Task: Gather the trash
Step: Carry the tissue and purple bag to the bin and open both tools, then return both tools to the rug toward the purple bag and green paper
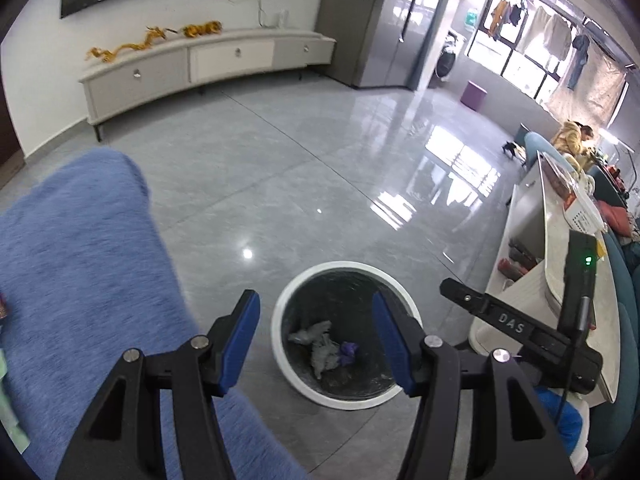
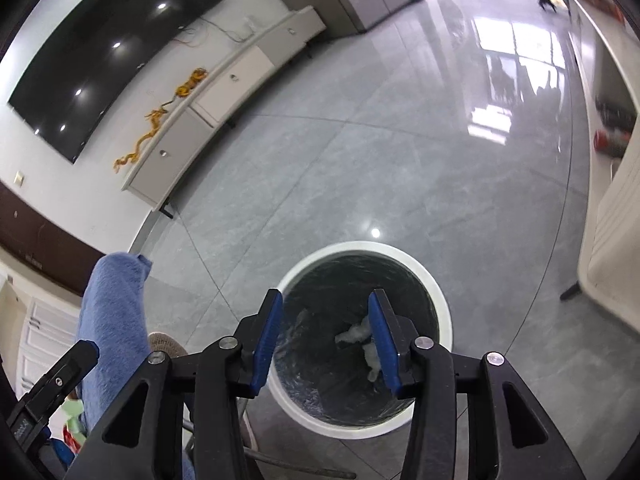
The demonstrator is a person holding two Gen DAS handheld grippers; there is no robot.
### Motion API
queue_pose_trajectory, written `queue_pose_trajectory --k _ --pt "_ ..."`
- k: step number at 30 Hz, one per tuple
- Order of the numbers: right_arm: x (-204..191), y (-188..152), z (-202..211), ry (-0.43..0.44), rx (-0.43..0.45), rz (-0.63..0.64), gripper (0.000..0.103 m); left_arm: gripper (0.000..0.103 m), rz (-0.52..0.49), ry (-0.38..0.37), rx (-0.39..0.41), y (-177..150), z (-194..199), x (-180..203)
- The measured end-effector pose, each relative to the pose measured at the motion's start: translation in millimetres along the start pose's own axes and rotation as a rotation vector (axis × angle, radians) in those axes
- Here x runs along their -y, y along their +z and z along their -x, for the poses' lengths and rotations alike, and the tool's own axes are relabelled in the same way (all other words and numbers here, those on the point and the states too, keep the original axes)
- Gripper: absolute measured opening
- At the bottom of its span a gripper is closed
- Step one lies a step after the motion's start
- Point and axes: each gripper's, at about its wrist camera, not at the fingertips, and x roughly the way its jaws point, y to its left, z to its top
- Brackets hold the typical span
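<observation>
Overhead of white-rimmed bin (image 1: 280, 316): left hand-held gripper (image 1: 316, 340) and right hand-held gripper (image 2: 325, 340) both spread wide, holding nothing; crumpled trash (image 1: 320, 346) down inside bin, at bottom.

We are in a home living room: a large black wall-mounted television (image 2: 116, 52), a long white low cabinet (image 1: 208, 64), glossy grey floor tiles (image 1: 320, 168), laundry hanging by the windows (image 1: 552, 32).

Left claw (image 1: 316, 344) spread wide, right claw (image 2: 326, 344) likewise, both empty
</observation>
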Motion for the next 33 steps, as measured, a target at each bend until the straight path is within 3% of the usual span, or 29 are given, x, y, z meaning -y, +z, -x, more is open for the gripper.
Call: queue_pose_trajectory --k 9,18,22,26,31,33 --pt "-51.1 -16.5 35.2 0.001 0.037 0.126 0.049 0.058 0.032 0.066 0.086 -26.4 63.0 -29.9" --pt "-117.7 -30.8 73.5 0.072 0.072 0.251 0.051 0.06 0.066 0.112 0.178 -54.8 127.0 -67.2" --pt "-152.1 -42.2 82.1 0.105 0.07 0.313 0.052 0.07 0.091 0.159 0.228 -74.0 154.5 -86.0" --pt "-184.5 -59.5 84.6 0.135 0.049 0.378 0.052 0.07 0.101 0.25 0.269 -101.0 176.6 -107.3" --pt "-226.1 -88.9 78.6 0.186 -0.006 0.465 0.052 0.07 0.099 0.446 0.309 -146.6 200.7 -134.3" --pt "-244.3 -100.6 76.4 0.208 -0.027 0.502 0.052 0.07 0.122 0.488 0.301 -162.8 207.6 -148.9"
